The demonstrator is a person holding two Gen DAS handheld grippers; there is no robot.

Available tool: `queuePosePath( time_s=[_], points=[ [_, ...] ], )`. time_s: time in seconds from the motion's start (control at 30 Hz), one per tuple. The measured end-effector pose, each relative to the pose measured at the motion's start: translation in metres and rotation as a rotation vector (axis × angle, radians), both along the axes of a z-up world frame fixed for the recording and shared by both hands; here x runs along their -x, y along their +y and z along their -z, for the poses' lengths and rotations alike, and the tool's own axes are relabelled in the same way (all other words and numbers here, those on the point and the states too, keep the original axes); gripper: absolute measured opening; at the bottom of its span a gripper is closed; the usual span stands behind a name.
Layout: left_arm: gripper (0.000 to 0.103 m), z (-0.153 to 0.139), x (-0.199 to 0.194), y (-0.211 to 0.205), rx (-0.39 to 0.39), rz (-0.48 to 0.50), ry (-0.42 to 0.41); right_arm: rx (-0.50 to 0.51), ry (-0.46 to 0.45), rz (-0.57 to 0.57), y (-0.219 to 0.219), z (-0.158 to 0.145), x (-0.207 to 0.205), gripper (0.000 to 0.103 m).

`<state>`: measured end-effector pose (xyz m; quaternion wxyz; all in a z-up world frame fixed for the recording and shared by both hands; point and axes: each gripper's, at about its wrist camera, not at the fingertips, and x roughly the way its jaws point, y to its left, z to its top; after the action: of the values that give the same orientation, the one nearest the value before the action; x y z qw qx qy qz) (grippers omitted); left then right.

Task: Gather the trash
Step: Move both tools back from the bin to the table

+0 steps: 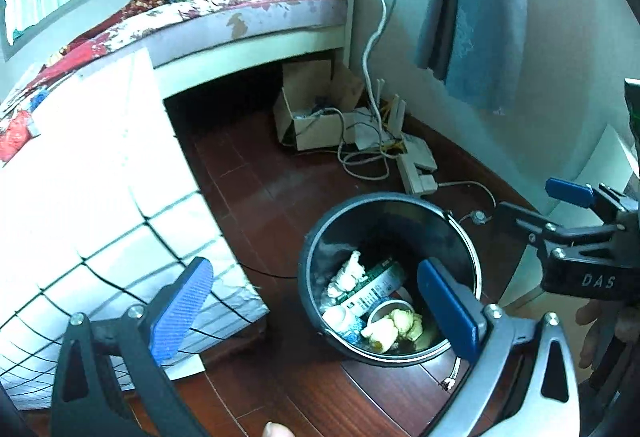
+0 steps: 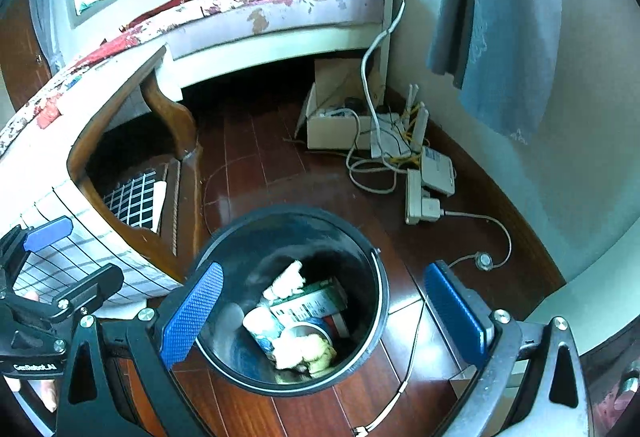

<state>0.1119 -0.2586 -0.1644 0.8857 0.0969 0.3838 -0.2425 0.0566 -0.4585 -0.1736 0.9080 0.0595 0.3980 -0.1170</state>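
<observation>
At the far left a bed with a flowered cover runs along the window wall. Nearer on the left stands a low wooden table draped with a white checked cloth.

The left gripper hangs above the dark red wooden floor, its blue pads spread wide and nothing between them; the left pad lies over the cloth's edge and the right pad over the near rim of the bin. A fingertip shows at the bottom edge of this view.

The black bin stands upright on the floor, just right of the table. Trash lies at its bottom: a crumpled white tissue, a green and white carton, a white bottle, a small round cup and yellowish scraps.

The right gripper hovers over the bin, released too, with the bin's mouth between its pads and nothing held.

Further off by the far wall sit an open cardboard box, a white router with tangled cables, and a power strip. A blue-grey curtain hangs at the far right.
</observation>
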Motion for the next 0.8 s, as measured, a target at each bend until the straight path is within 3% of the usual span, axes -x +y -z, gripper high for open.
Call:
queuePosePath(
  time_s=[0.4,0.8],
  points=[
    [0.102,-0.042,-0.006,0.060,0.066,-0.096,-0.049,0.032,-0.065,-0.102,0.056,-0.041,-0.018,0.102],
    [0.103,-0.058,-0.032,0.136,0.067,-0.241,-0.087,0.065,-0.120,-0.256,0.139,-0.068,-0.064,0.102]
  ],
)
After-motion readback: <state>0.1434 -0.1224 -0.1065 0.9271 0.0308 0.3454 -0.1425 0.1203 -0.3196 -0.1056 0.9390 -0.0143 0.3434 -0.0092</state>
